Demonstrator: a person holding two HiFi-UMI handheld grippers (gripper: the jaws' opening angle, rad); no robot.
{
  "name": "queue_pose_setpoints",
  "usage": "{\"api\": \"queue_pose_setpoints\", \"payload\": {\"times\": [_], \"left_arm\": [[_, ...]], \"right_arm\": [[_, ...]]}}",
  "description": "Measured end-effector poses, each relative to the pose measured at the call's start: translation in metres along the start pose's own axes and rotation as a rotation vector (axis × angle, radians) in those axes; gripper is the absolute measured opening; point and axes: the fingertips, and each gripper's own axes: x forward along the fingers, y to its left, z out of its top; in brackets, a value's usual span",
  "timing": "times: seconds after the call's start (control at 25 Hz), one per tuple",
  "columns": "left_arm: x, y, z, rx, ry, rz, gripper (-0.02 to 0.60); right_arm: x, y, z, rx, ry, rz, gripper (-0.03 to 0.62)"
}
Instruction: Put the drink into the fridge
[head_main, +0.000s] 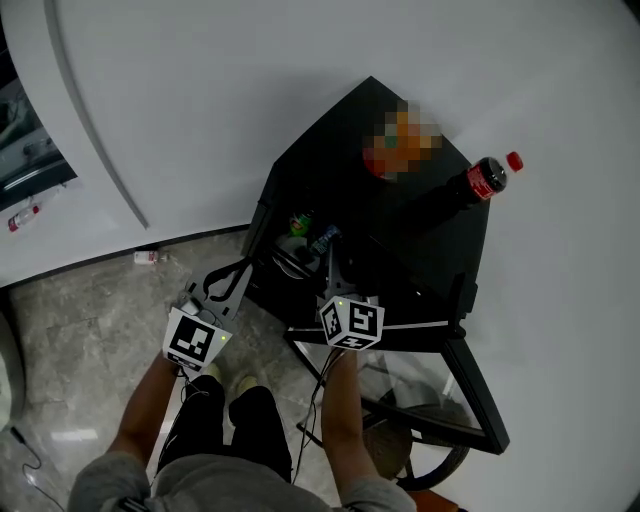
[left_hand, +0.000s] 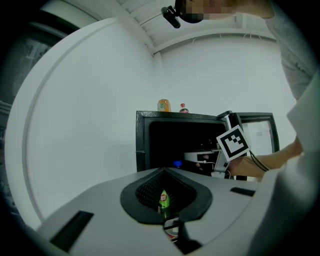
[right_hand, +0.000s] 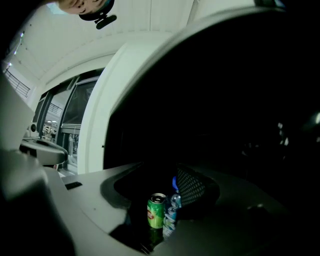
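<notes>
The head view looks down on the black fridge (head_main: 330, 150), which stands against a white wall (head_main: 250, 80) with its door (head_main: 478, 400) swung open at the lower right. A red-capped cola bottle (head_main: 487, 180) sits on the fridge's top near its right edge. The right tool (head_main: 329, 255) reaches into the fridge's open front, with a green can (head_main: 300, 222) and a blue-capped water bottle (head_main: 323, 240) at its tip. The left tool (head_main: 246, 265) is outside, just left of the opening, above the stone floor (head_main: 90, 330), where a small bottle (head_main: 148, 257) lies left of the fridge. The left gripper view faces the fridge's front, which the head view cannot give. An orange bottle (left_hand: 163, 105) stands beside the cola bottle (left_hand: 183, 107) on the fridge's top, and the right tool with its marker cube enters the dark inside, the blue cap (left_hand: 176, 163) at its tip. The left tool's (left_hand: 162, 170) own jaws meet at their tips and pinch nothing; the green can (left_hand: 163, 200) shows small and farther off through the hollow between the black pads. Only the right gripper view shows the fridge's inside close up. There the right tool's (right_hand: 160, 172) jaws stand apart, with the can (right_hand: 156, 211) and the water bottle (right_hand: 172, 207) touching each other between them. The bottle is against the meshed pad (right_hand: 192, 187), but the dark hides whether the other pad presses, so a grip cannot be told.
</notes>
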Motion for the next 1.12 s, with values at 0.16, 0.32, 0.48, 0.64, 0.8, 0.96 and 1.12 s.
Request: {"api": "queue_pose_setpoints", "payload": {"times": [0.16,0.32,0.48,0.64,0.8,0.96,1.12], "left_arm": [[-0.007,-0.006,0.028,-0.003,0.001,-0.01,0.005],[-0.012,-0.013,0.056,-0.003,-0.001,-0.024,0.005],[-0.018,-0.019,0.086,0.001,0.001,-0.032,0.005],[-0.026,-0.022,0.118,0.0,-0.001,-0.039,0.005],[-0.026,-0.024,0.147,-0.008,-0.004,-0.042,0.005],[-0.023,-0.036,0.171,-0.009,-0.009,-0.065,0.005],[-0.023,-0.052,0.185,0.0,0.0,-0.103,0.005]], "right_arm": [[-0.016,0.01,0.023,0.016,0.007,0.012,0.192],[-0.031,0.022,0.045,0.028,0.02,0.02,0.192],[-0.045,0.029,0.064,0.04,0.047,0.022,0.192],[-0.063,0.032,0.087,0.058,0.067,0.014,0.192],[-0.08,0.036,0.116,0.071,0.071,0.006,0.19],[-0.096,0.043,0.137,0.085,0.081,0.003,0.179],[-0.114,0.046,0.156,0.103,0.076,-0.013,0.159]]}}
